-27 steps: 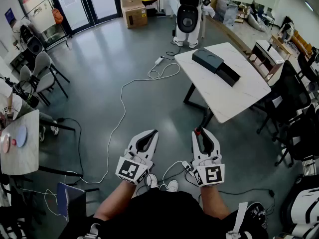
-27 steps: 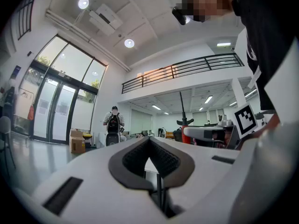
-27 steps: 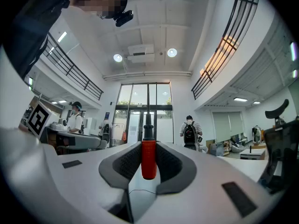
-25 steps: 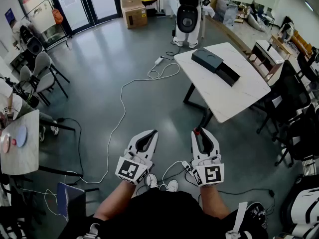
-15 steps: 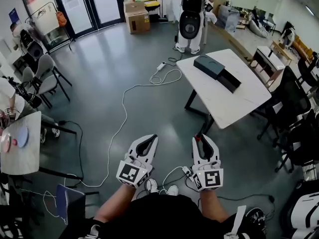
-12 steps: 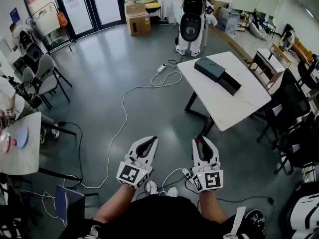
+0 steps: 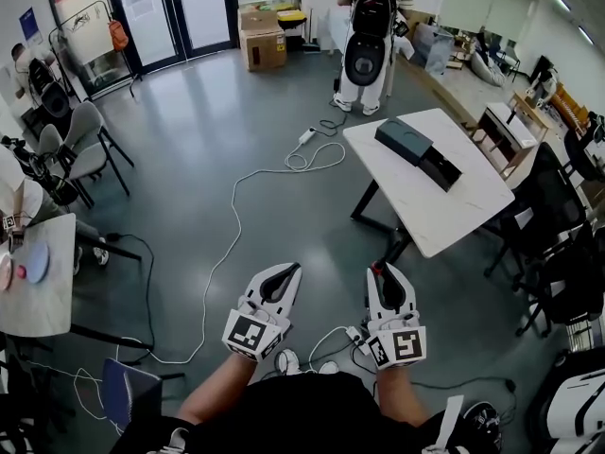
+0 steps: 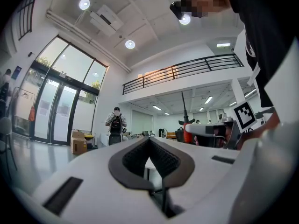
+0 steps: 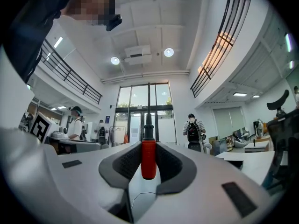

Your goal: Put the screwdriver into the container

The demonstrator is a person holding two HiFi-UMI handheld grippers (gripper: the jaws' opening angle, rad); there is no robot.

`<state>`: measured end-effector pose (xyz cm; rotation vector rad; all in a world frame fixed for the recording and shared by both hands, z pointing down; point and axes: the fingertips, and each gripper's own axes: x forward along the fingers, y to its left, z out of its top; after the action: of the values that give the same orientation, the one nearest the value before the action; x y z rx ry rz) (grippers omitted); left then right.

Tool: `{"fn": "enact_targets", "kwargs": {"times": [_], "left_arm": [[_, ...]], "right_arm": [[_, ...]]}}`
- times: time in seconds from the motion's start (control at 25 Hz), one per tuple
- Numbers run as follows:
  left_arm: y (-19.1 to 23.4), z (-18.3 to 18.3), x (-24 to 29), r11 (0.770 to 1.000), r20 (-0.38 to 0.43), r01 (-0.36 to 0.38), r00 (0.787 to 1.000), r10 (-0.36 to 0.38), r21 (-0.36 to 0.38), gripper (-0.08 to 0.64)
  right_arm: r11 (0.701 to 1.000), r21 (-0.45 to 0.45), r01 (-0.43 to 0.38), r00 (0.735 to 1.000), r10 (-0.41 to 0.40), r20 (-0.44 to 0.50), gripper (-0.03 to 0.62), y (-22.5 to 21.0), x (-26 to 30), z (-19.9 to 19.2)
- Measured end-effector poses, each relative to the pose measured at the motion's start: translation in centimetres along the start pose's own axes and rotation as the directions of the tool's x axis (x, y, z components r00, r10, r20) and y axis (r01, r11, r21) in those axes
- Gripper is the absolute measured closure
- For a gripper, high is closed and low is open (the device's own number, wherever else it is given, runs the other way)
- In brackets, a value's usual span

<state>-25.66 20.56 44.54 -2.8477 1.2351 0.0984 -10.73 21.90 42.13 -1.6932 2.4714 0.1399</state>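
My right gripper [image 7: 386,274] is shut on a screwdriver [image 7: 378,271] with a red handle, held low in front of the person's body. In the right gripper view the red handle [image 9: 148,157] stands upright between the pads, its black shaft pointing away past the gripper [image 9: 148,144]. My left gripper [image 7: 284,272] is held beside it, shut and empty, its tips meeting [image 8: 149,141]. The container [image 7: 440,168], a black box next to a dark grey lid [image 7: 404,140], lies on a white table [image 7: 463,211] ahead and to the right, well away from both grippers.
A white cable [image 7: 232,225] snakes across the grey floor ahead. Black chairs [image 7: 558,253] crowd the table's right side. A person with a backpack [image 7: 369,36] stands beyond the table. Grey chairs [image 7: 80,145] and a small table [image 7: 43,291] are at the left.
The head view has shifted slightly, so the table sits a little farther right and both grippers a little lower. The grip on the screwdriver is unchanged.
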Motion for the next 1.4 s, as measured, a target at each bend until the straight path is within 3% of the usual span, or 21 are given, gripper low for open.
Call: {"fn": "enact_targets", "kwargs": {"times": [0.32, 0.72, 1.04, 1.4], "left_arm": [[2.4, -0.9, -2.1, 1.000, -0.005, 0.001, 1.000, -0.001, -0.009, 0.554], [3.4, -1.1, -0.9, 1.000, -0.007, 0.014, 1.000, -0.014, -0.014, 0.554], [5.0, -1.5, 3.0, 1.000, -0.027, 0.002, 1.000, -0.002, -0.013, 0.554], [6.2, -2.2, 9.5, 1.000, -0.036, 0.013, 0.999, -0.013, -0.004, 0.554]], "right_arm": [[1.000, -0.004, 0.009, 1.000, -0.009, 0.016, 0.485, 3.3, 1.1, 0.1], [1.000, 0.000, 0.008, 1.000, -0.008, 0.001, 0.485, 2.6, 2.9, -0.6], [1.000, -0.008, -0.008, 1.000, 0.008, -0.003, 0.485, 0.0, 5.8, -1.2], [1.000, 0.003, 0.005, 1.000, -0.005, -0.010, 0.485, -5.9, 9.4, -2.7]]}}
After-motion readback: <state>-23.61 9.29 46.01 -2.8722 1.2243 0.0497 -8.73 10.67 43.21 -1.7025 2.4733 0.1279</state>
